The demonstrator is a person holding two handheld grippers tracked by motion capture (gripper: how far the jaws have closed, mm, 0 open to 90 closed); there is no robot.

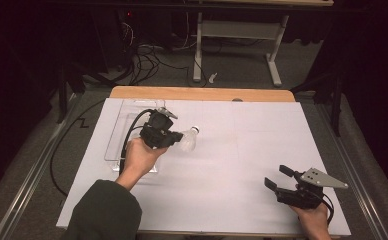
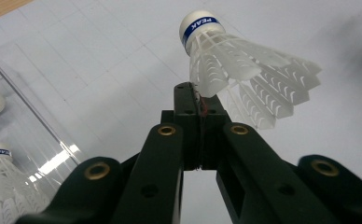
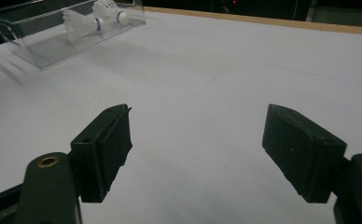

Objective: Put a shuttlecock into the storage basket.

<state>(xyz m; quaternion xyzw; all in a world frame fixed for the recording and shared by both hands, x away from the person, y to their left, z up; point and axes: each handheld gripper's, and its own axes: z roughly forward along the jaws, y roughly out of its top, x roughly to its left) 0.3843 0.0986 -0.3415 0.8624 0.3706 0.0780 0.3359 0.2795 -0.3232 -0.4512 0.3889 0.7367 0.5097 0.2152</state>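
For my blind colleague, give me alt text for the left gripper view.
The left tool, jaws shut, pinches a white shuttlecock by its skirt edge above the white table cover. A clear box at left holds two more shuttlecocks.

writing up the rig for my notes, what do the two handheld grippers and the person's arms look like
Both grippers are black, each with two flat rectangular fingers on hinged links with brass-coloured pivot rivets. The left gripper trails a thick black cable looping back over the table. The right gripper carries a grey three-cornered plate with small dark holes. The left arm wears a dark olive long sleeve; no sleeve is visible at the right hand.
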